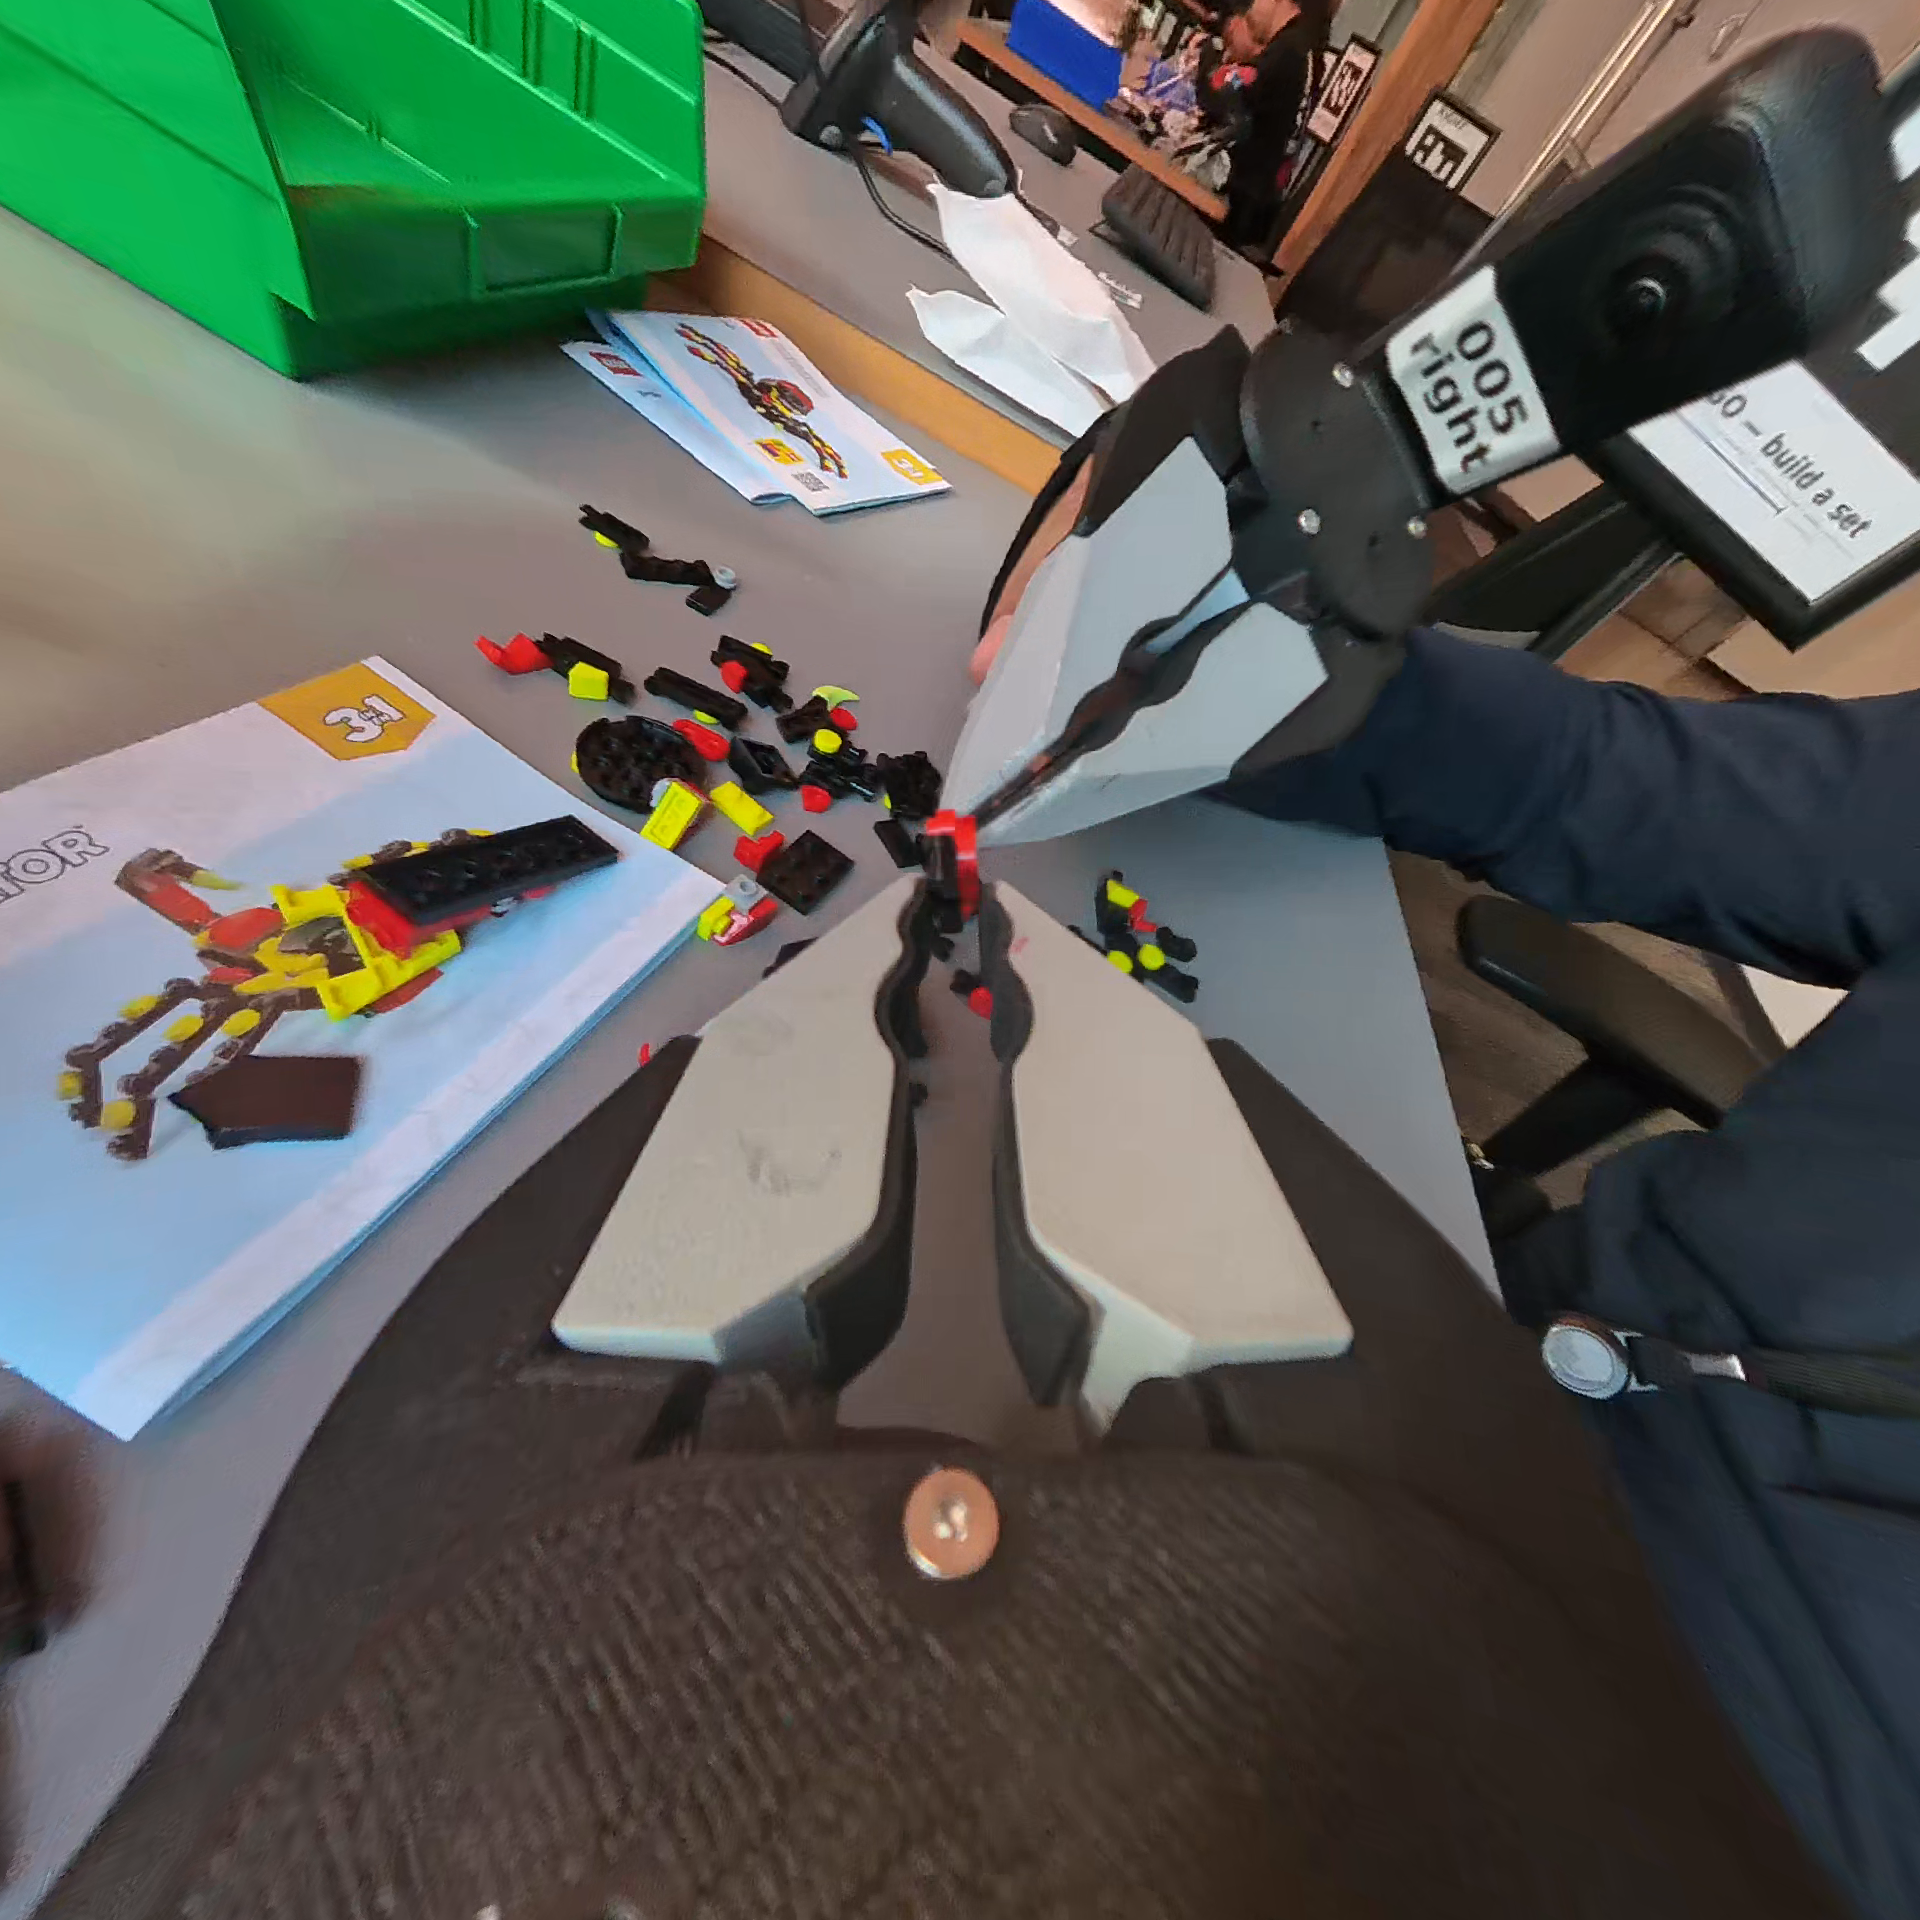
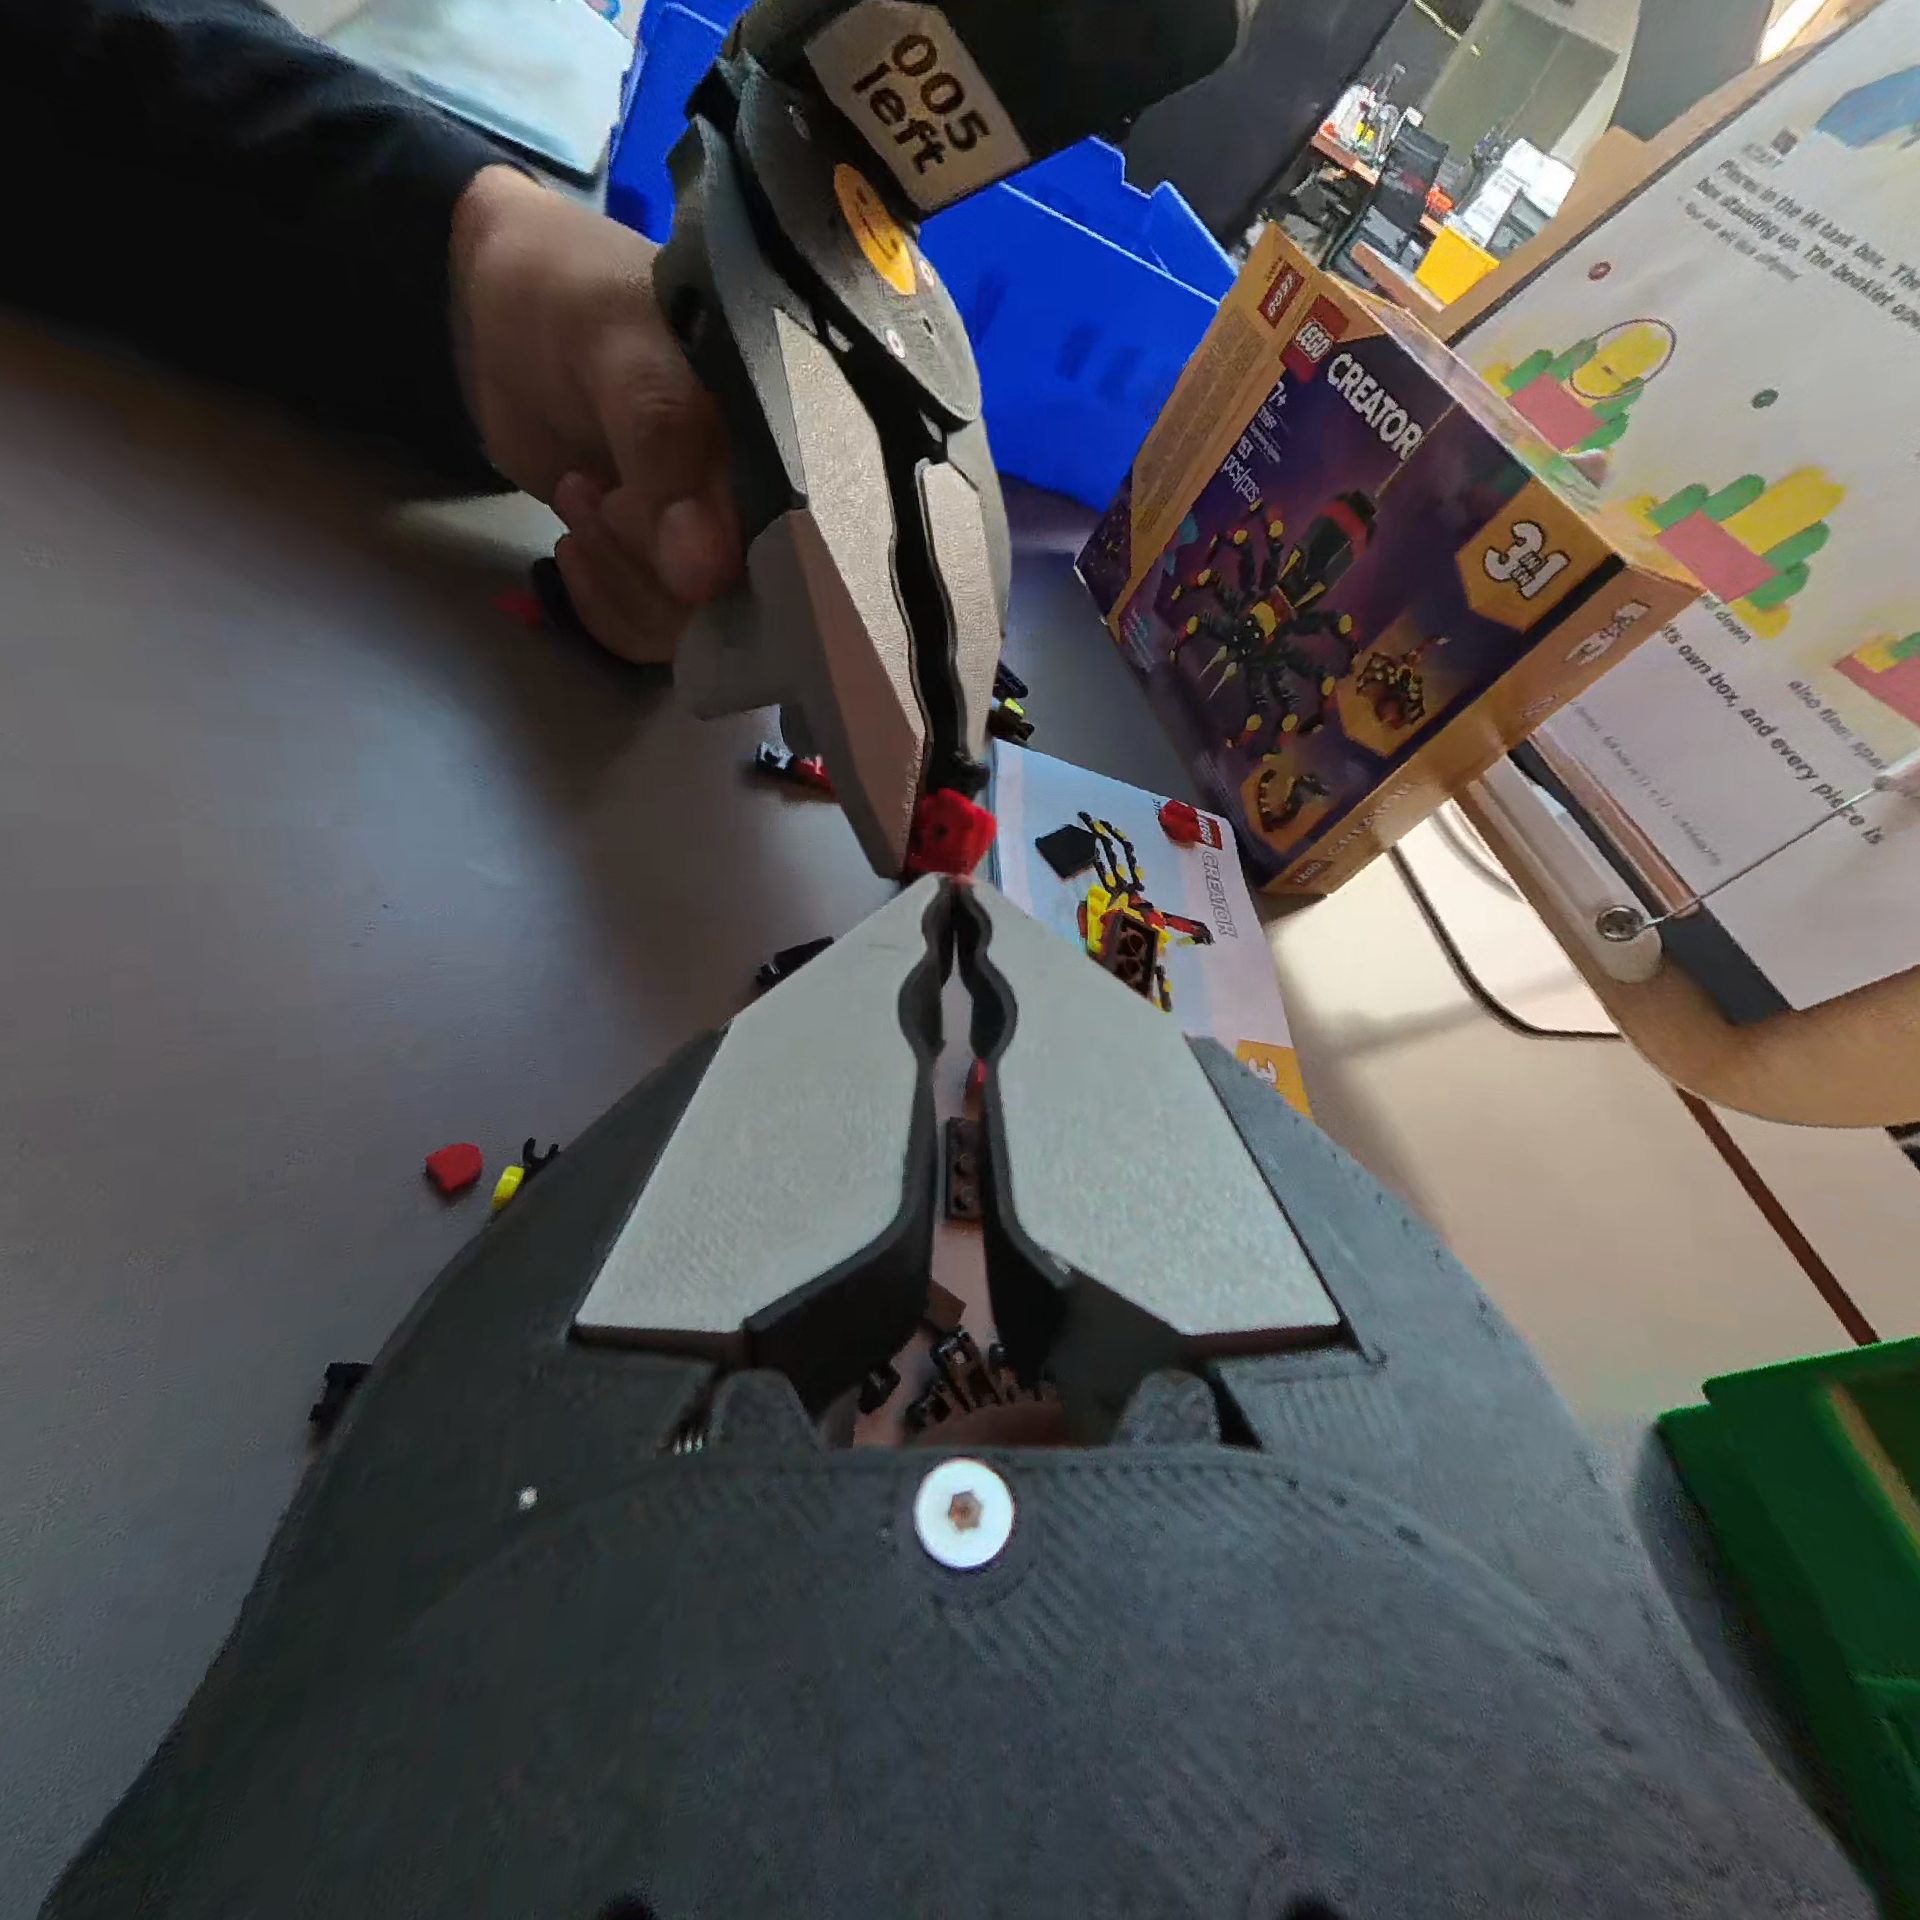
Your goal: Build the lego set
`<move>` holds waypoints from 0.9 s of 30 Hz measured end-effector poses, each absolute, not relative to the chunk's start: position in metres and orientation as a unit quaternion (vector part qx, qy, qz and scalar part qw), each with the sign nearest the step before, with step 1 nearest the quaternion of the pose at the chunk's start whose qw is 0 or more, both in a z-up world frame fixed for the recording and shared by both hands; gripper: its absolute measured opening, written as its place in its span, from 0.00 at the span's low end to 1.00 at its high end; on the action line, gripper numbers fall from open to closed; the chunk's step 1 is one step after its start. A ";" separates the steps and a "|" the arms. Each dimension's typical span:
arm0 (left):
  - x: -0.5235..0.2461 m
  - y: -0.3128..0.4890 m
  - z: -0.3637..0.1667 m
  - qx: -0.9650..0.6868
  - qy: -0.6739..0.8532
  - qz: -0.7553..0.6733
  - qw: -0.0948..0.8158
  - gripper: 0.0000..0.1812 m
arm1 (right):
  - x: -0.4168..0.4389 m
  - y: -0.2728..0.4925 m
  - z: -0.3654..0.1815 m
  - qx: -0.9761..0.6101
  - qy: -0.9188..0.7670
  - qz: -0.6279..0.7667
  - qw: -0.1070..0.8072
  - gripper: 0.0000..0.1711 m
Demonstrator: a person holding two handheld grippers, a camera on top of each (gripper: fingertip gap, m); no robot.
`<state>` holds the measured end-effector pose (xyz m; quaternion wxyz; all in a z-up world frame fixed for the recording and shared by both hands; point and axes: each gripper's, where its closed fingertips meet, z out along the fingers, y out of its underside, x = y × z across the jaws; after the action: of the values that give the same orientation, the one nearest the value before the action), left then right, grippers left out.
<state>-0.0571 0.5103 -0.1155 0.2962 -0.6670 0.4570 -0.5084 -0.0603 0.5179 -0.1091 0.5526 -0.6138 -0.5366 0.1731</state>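
My left gripper [image 1: 948, 899] is shut on a small red and black lego piece [image 1: 961, 847] and holds it just above the grey table [image 1: 1299, 935]. My right gripper [image 1: 977, 821] comes in from the upper right with its jaws closed and its tips against the red part. In the right wrist view my right gripper [image 2: 951, 888] is shut, its tips just under the red piece [image 2: 948, 828], which the left gripper [image 2: 935, 821] pinches from above. A partial build with a long black plate [image 1: 488, 862] lies on an open booklet [image 1: 208, 1195].
Several loose black, red and yellow pieces [image 1: 727, 727] lie beyond the grippers. A green bin [image 1: 343, 177] and a second booklet [image 1: 748, 416] are at the back left. The set's box [image 2: 1351, 582] and blue bins [image 2: 1060, 312] stand behind. Both grippers' tips are close together, under 4 cm apart.
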 end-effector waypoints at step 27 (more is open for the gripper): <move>-0.050 0.500 -0.113 -0.601 0.557 -0.402 0.408 0.03 | -0.063 0.502 -0.100 -0.607 -0.520 0.284 0.529 0.03</move>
<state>-0.0496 0.4998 -0.1129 0.4079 -0.6014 0.5569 -0.4022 -0.0630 0.5024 -0.1004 0.5292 -0.6072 -0.5205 0.2837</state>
